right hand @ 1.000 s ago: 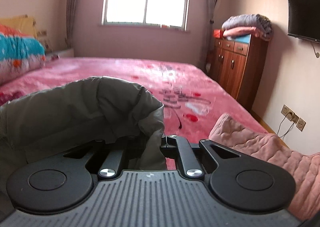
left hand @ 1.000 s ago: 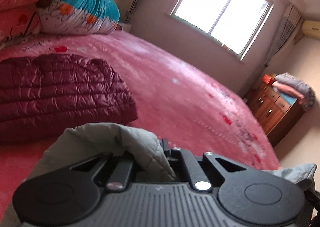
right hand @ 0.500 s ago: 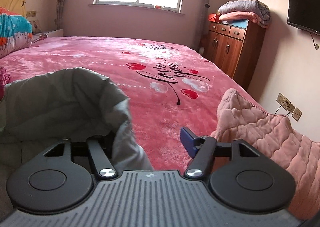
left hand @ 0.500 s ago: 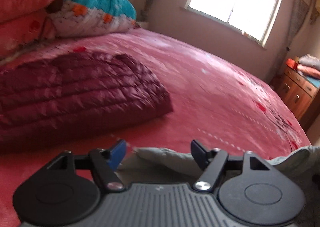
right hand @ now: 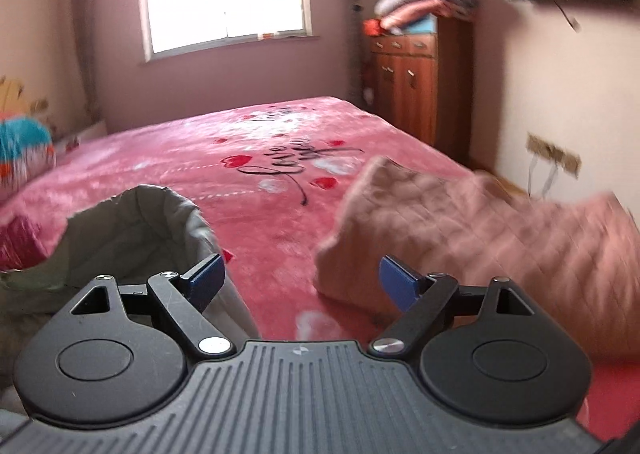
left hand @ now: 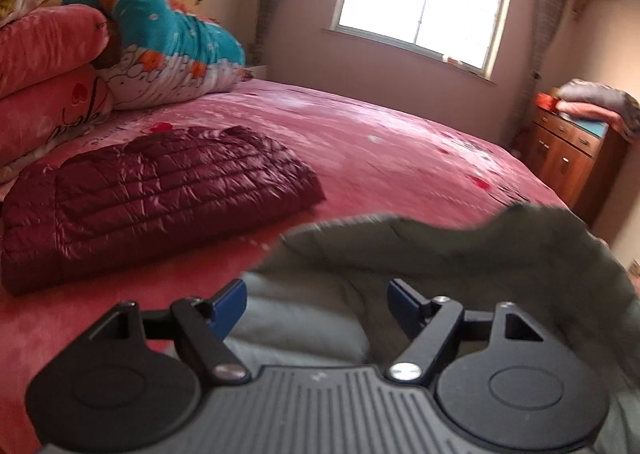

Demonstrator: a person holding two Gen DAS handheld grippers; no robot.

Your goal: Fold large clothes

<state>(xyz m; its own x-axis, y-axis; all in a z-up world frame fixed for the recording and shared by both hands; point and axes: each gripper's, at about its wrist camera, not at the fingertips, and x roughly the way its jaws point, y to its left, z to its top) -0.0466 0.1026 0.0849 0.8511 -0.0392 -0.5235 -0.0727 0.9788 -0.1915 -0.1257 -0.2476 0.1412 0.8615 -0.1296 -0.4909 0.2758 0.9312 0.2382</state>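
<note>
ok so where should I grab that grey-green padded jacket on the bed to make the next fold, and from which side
Probably the raised, curled edge of the grey-green padded jacket, on its right end. It stands up off the pink bedspread, so a finger can slip under it. Bring the right hand-held gripper in from the near side; its jaws have just opened off the jacket and hold nothing.

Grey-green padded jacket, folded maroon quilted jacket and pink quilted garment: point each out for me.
Grey-green padded jacket (left hand: 440, 254): left wrist view, on its raised upper fold.
Folded maroon quilted jacket (left hand: 160, 198): left wrist view, middle of its top panel.
Pink quilted garment (right hand: 460, 222): right wrist view, middle of its quilted surface.
</note>
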